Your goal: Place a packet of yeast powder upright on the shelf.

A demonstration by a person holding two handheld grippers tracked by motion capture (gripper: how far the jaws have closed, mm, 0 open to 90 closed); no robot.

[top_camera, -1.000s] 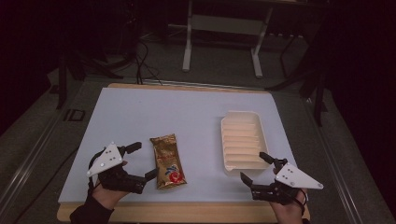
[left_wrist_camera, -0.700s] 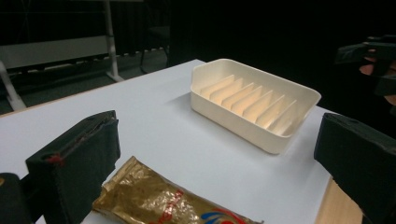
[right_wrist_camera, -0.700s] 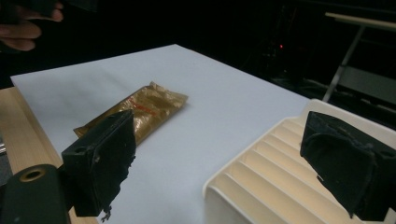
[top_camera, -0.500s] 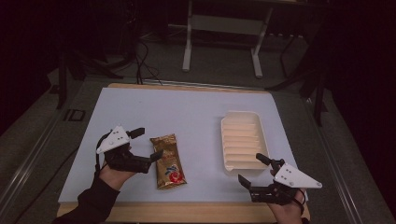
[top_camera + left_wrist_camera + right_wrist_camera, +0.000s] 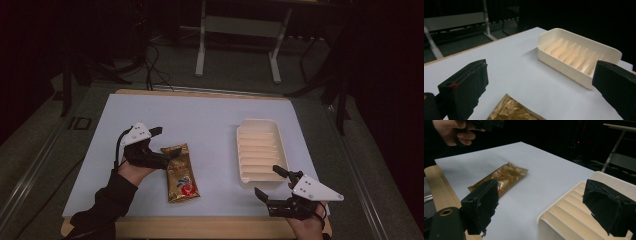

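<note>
The gold snack packet [image 5: 180, 172] lies flat on the tabletop [image 5: 210, 120], lower left of centre. The left tool [image 5: 167, 142] hovers wide open at its top end, gripping nothing. The right tool [image 5: 267, 182] sits lower right, also spread open and empty, just below the cream tray [image 5: 260, 150].

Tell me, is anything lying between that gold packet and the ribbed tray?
Nothing visible. Between the packet and the tray there is only bare white tabletop. The left gripper is at the packet's top end, jaws open, with nothing between them.

On the table [image 5: 210, 115], the snack packet [image 5: 181, 172] lies left of the ribbed tray [image 5: 258, 150].
</note>
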